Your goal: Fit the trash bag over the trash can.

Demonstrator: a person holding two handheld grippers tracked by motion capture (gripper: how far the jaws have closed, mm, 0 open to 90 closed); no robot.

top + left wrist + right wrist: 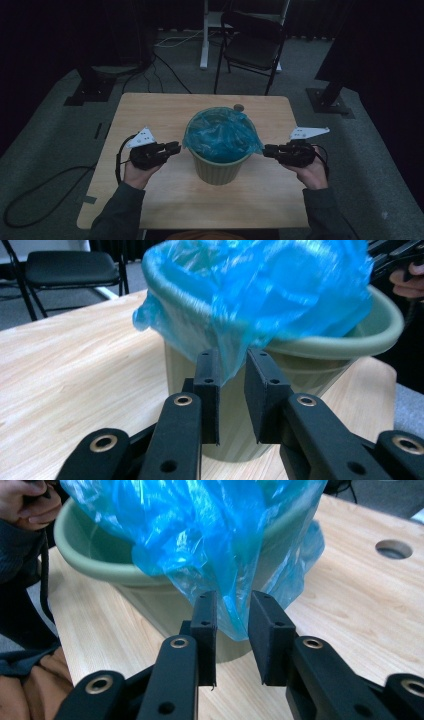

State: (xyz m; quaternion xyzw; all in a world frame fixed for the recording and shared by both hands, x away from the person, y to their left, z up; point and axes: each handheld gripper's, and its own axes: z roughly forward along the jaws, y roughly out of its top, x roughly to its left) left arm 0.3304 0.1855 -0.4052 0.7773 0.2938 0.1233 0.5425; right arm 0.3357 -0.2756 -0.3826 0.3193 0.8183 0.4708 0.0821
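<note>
A pale green bin (217,169) stands in the middle of the wooden table (150,110), lined with a blue plastic bag (220,132) whose edge drapes over the rim. My left gripper (175,146) is at the bin's left side, my right gripper (266,150) at its right, both level with the rim. In the left gripper view the bag (260,285) hangs down over the bin (350,340), and a loose flap dangles between the parted jaws of the left gripper (232,370). The right gripper (232,612) likewise has a flap of the bag (200,530) hanging between its parted jaws, in front of the bin (90,560).
A round hole (239,107) is cut in the table behind the bin. A black folding chair (252,45) and a white stand leg stand beyond the far edge. Dark stand bases sit at either side, and cables lie on the grey carpet to the left.
</note>
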